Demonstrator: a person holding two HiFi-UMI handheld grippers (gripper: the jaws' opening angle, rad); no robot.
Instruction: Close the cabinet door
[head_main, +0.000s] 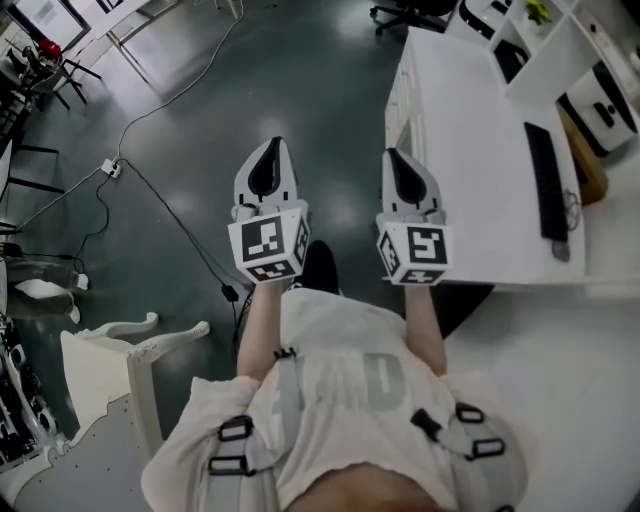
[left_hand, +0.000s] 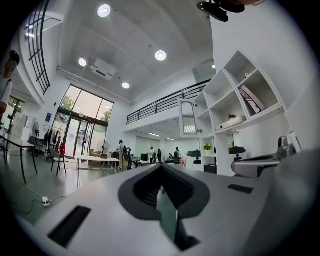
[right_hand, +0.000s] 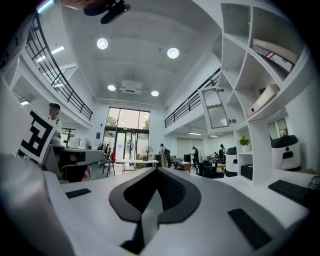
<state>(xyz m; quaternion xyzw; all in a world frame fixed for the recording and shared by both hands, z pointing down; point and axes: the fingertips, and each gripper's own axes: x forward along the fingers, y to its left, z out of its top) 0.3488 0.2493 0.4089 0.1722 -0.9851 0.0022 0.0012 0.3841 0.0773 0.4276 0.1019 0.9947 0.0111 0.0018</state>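
A white cabinet door (left_hand: 188, 117) with a glass panel stands swung open from the top of a tall white shelf unit (left_hand: 235, 100), far ahead of both grippers. In the right gripper view the same door (right_hand: 214, 108) hangs open at the upper right. My left gripper (head_main: 268, 165) and right gripper (head_main: 400, 170) are held side by side in front of the person's chest, over the dark floor. Both point level toward the room. The left gripper (left_hand: 161, 172) has its jaws together with nothing between them. So does the right gripper (right_hand: 159, 175). Neither touches the door.
A white desk (head_main: 460, 130) with a black keyboard (head_main: 545, 180) runs along the right, beside my right gripper. A white chair (head_main: 110, 350) stands at the lower left. Cables and a power strip (head_main: 110, 168) lie on the floor. Several people stand far off by tables.
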